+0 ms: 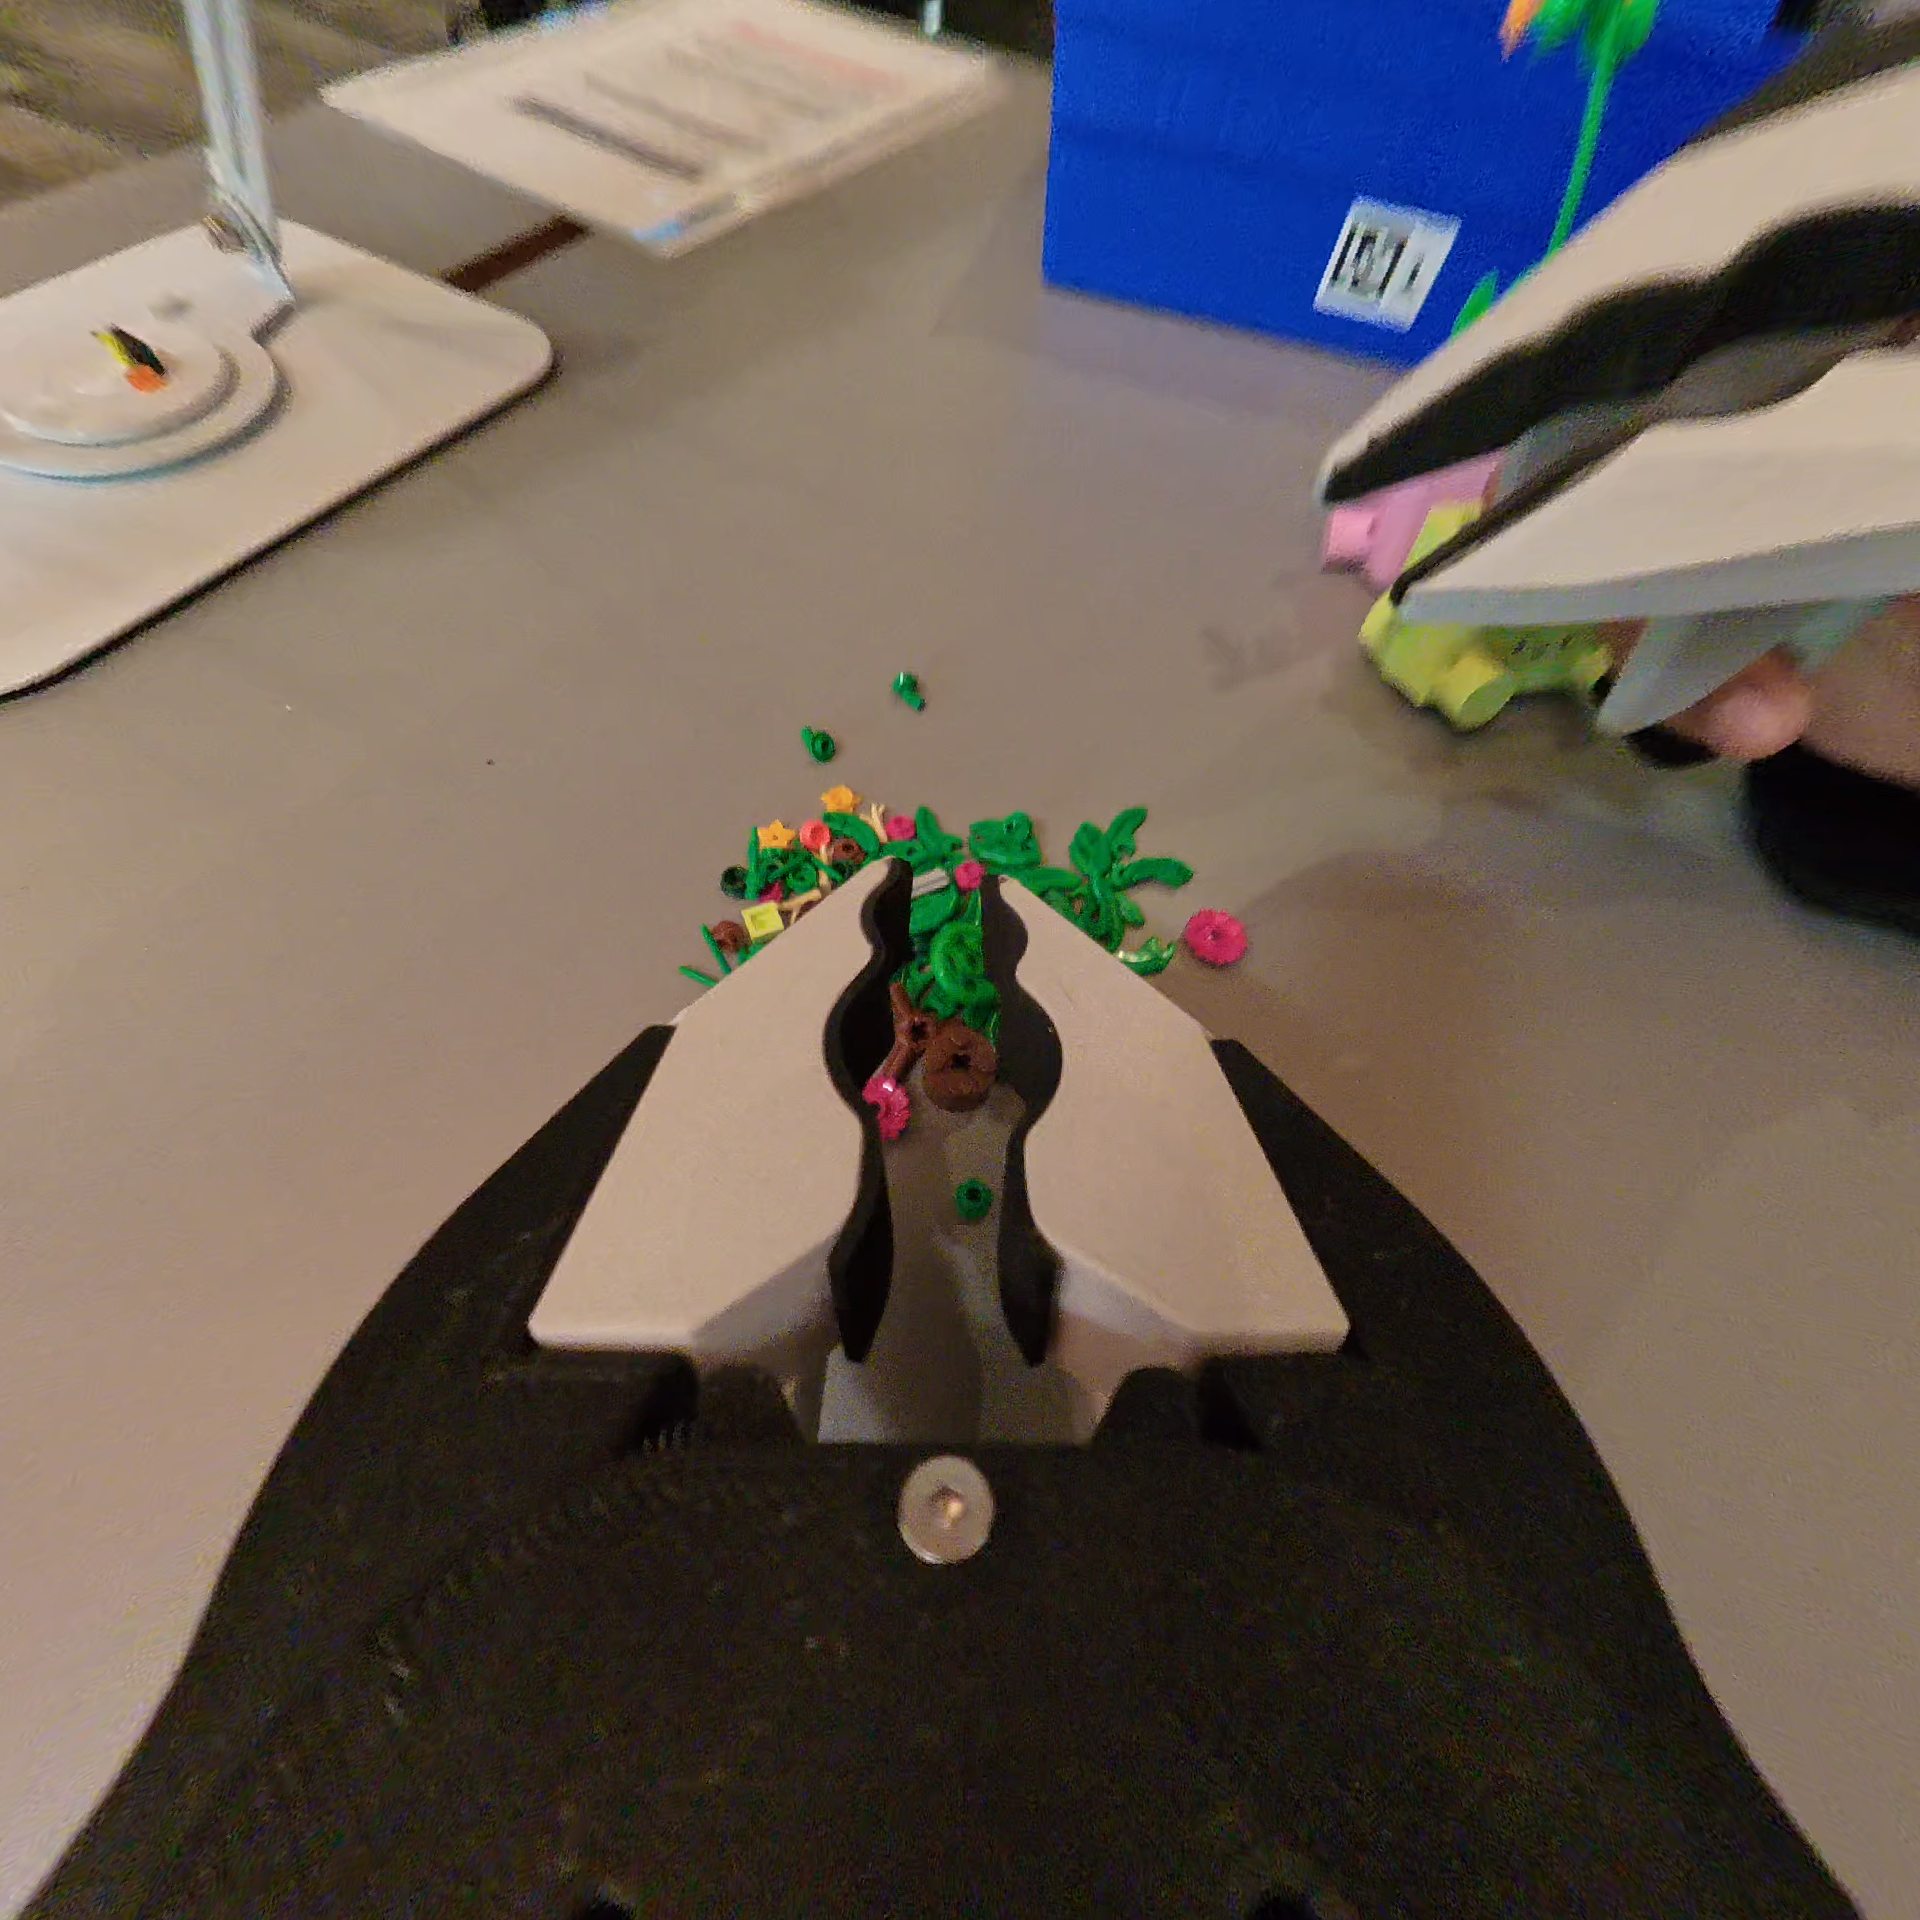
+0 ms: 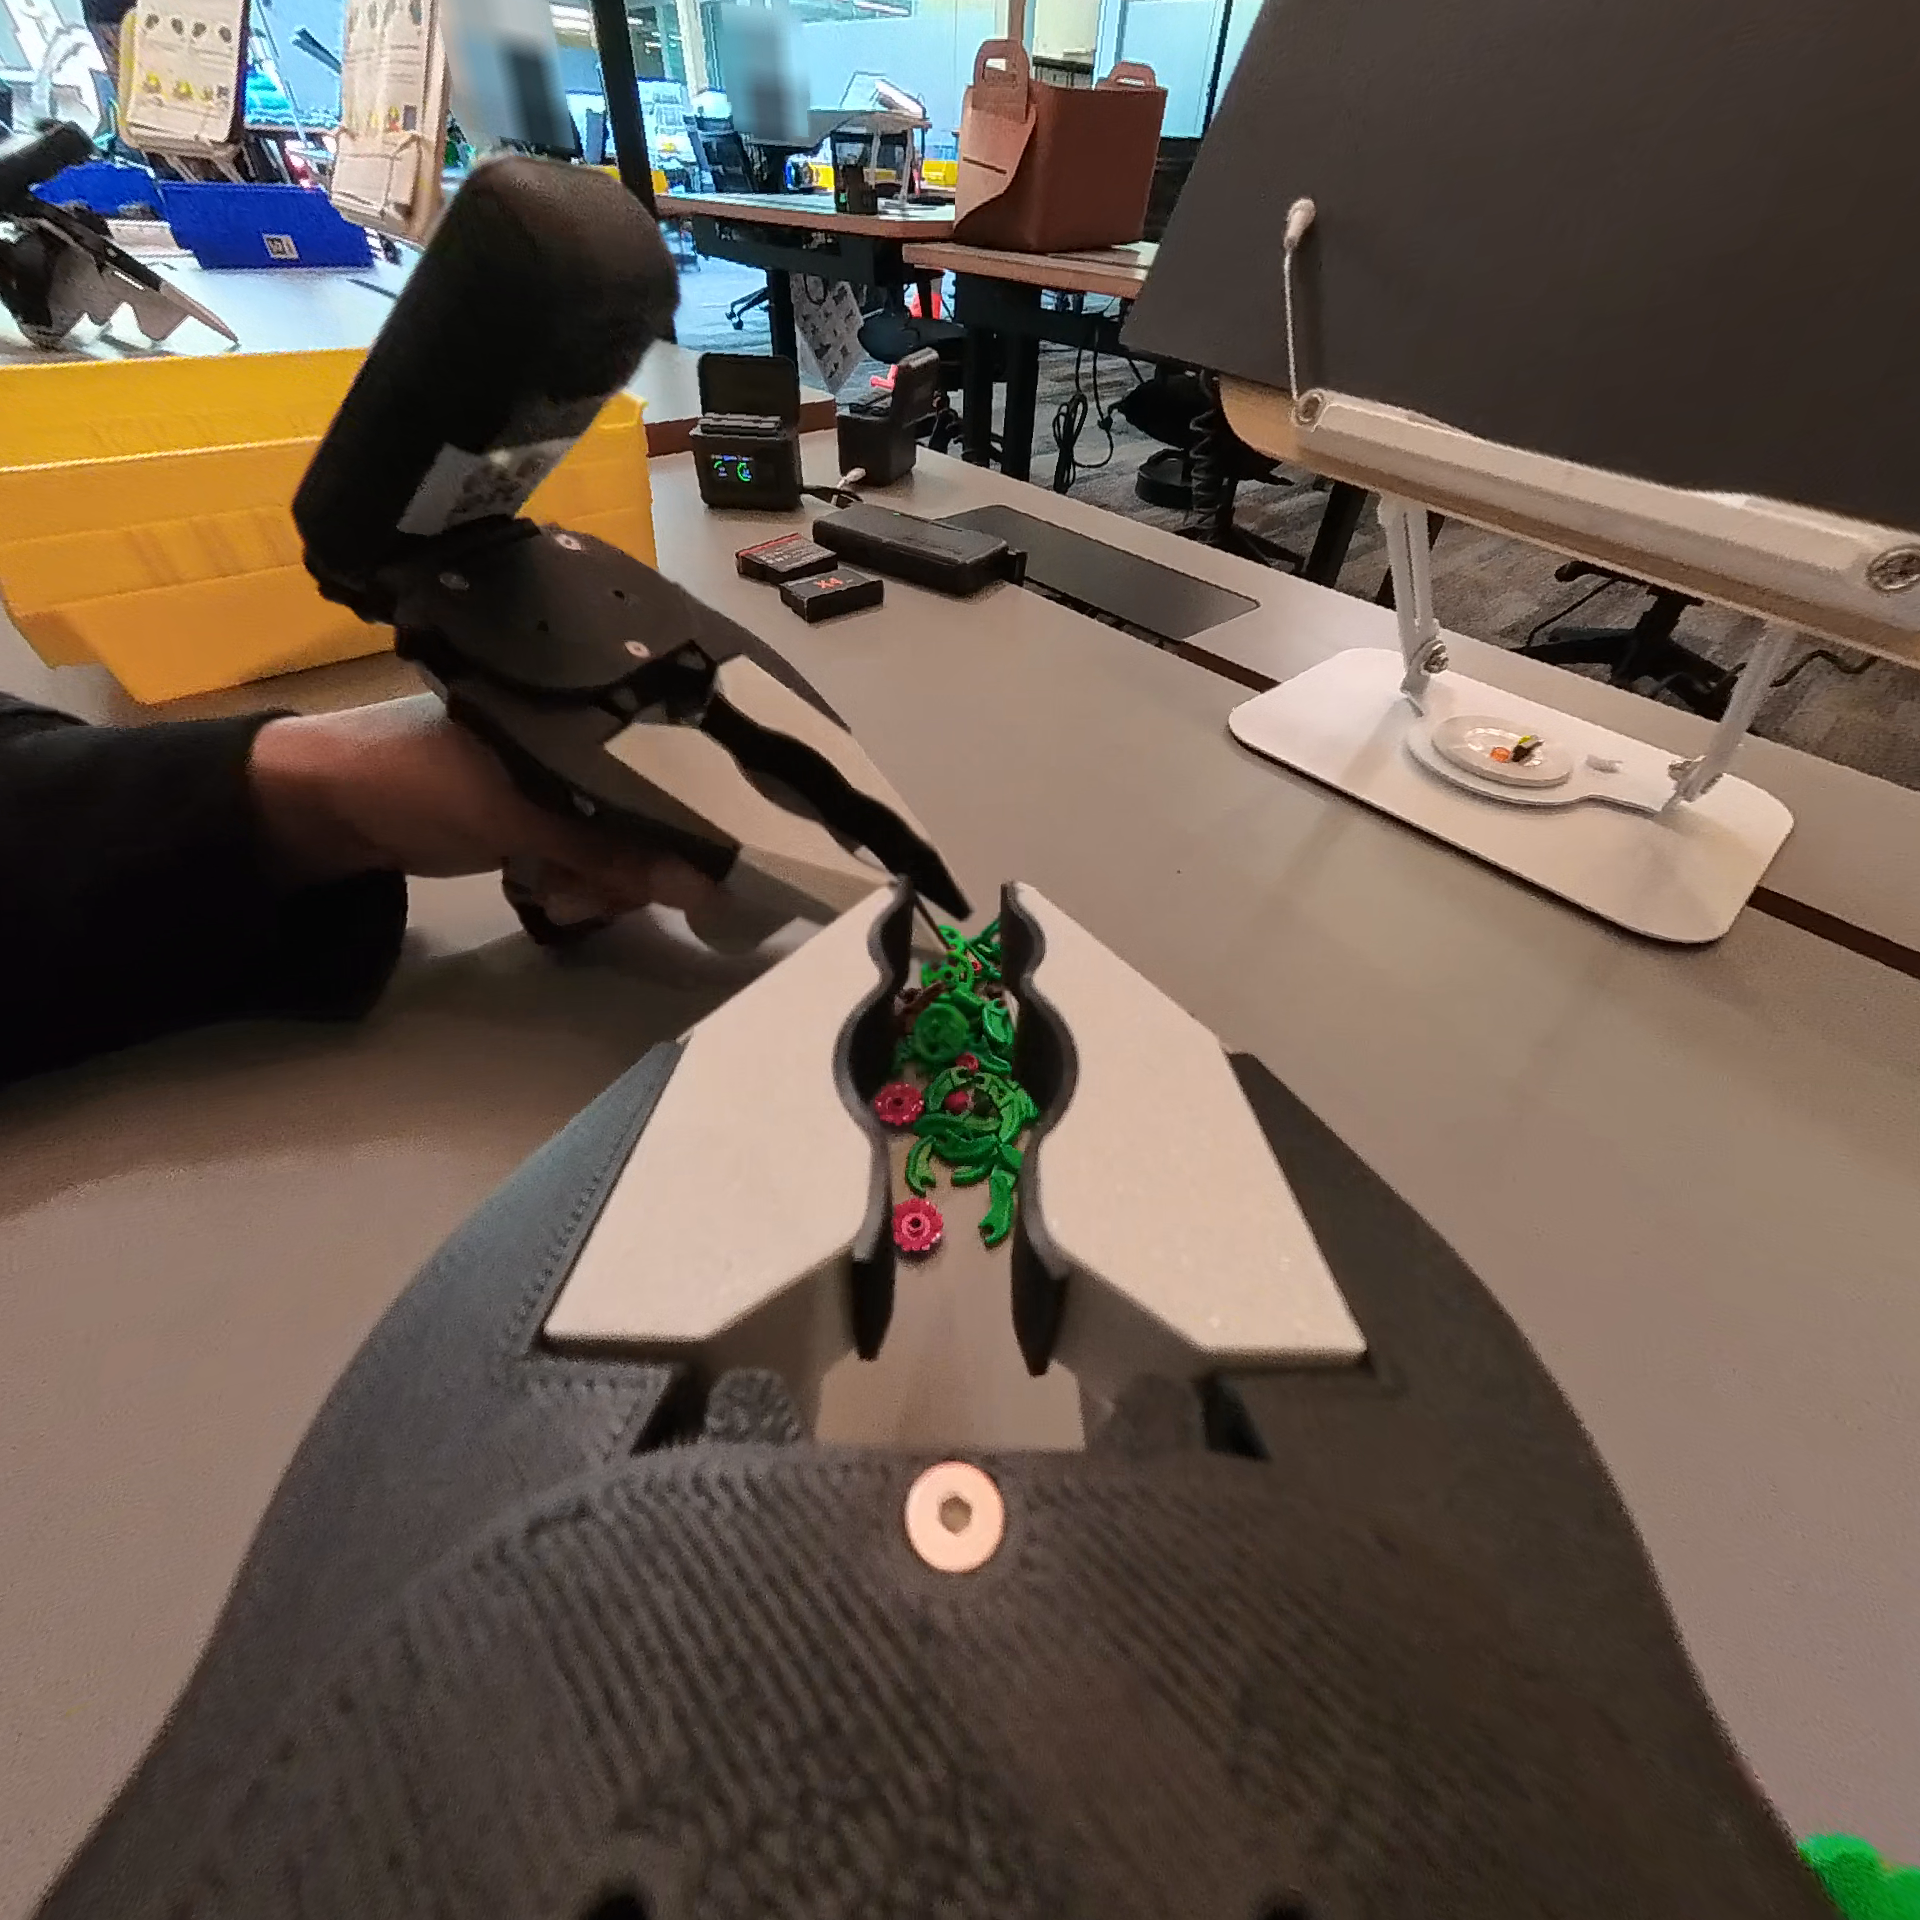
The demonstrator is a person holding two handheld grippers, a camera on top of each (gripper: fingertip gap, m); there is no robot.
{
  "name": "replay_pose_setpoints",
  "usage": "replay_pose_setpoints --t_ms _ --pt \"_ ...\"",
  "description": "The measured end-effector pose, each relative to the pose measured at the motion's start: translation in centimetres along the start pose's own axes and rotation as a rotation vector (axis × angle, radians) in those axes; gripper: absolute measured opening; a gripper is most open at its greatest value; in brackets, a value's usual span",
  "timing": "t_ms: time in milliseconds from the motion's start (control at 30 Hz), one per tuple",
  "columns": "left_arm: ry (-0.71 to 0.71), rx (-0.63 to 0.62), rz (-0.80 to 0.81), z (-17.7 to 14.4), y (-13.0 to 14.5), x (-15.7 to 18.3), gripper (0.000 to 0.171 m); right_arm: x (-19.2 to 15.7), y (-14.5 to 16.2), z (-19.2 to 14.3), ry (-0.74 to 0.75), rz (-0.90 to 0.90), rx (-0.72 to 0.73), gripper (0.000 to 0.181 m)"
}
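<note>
A pile of small toy plant pieces [image 1: 1101,873], green leaves with pink, brown and orange bits, lies on the grey table [image 1: 520,935]. My left gripper [image 1: 948,878] is narrowly open with its tips down in the pile, and loose pieces show between its fingers. It also shows in the right wrist view [image 2: 940,904], held by a hand [image 2: 416,790]. My right gripper [image 2: 956,899] is narrowly open just above the same pile [image 2: 966,1101]. In the left wrist view it [image 1: 1361,540] hovers over a pink brick [image 1: 1382,520] and a lime brick [image 1: 1455,665]. Neither gripper clearly holds anything.
A white stand base [image 1: 260,436] with a small dish stands at the left, and it carries a dark tilted board [image 2: 1558,208]. A blue bin [image 1: 1247,156] and a paper sheet [image 1: 675,104] are behind. A yellow bin [image 2: 156,520] and black device boxes [image 2: 748,447] stand farther back.
</note>
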State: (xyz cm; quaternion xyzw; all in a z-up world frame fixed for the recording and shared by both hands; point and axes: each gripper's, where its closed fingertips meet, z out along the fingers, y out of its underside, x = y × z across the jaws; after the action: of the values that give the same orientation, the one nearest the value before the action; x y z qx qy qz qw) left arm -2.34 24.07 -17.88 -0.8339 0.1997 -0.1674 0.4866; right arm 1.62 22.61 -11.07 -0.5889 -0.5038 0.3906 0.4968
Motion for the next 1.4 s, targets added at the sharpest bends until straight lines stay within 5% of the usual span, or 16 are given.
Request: replay_pose_setpoints --t_ms 233,333,400,500,667,933,1033,1133,1233,1400 --pt "-0.216 0.236 -0.005 -7.6 -2.6 -5.6 0.023 -2.2 -3.4 -2.2 0.015 -0.131 0.102 0.01" --pt "-0.577 0.258 0.17 -16.5 -3.8 -10.2 0.033 -2.9 -3.6 -2.4 0.056 -0.22 0.147 0.001" --pt "-0.853 0.407 0.183 -24.2 -4.3 -11.8 0.013 -3.0 -2.5 -1.8 0.046 -0.218 0.097 0.0" --pt "-0.813 0.309 0.052 -27.7 -0.7 -11.1 0.0 -3.2 -1.3 -1.0 0.012 -0.186 0.045 0.003" --pt "-0.52 -0.052 -0.343 -24.6 8.6 -8.3 0.035 -3.1 -0.4 -0.4 0.014 -0.193 0.008 0.005" --pt "-0.69 -0.419 -0.325 -23.3 14.6 -10.3 0.043 -1.0 -0.5 -1.2 0.073 -0.156 0.024 0.008" --pt "-0.64 -0.424 -0.343 -22.3 15.1 -10.0 0.036 0.0 -0.5 -1.9 0.092 -0.12 0.029 0.01" --pt "-0.606 -0.461 -0.317 -21.3 15.5 -9.6 0.003 0.4 -0.7 -2.9 0.09 -0.096 0.047 0.011" --pt "-0.569 -0.482 -0.275 -20.3 14.9 -9.0 0.002 0.2 -1.9 -4.4 0.078 -0.112 0.105 0.011" --pt "-0.445 -0.317 -0.19 -15.3 9.1 -7.3 0.001 0.5 -3.5 -6.2 0.083 -0.123 0.19 0.011"
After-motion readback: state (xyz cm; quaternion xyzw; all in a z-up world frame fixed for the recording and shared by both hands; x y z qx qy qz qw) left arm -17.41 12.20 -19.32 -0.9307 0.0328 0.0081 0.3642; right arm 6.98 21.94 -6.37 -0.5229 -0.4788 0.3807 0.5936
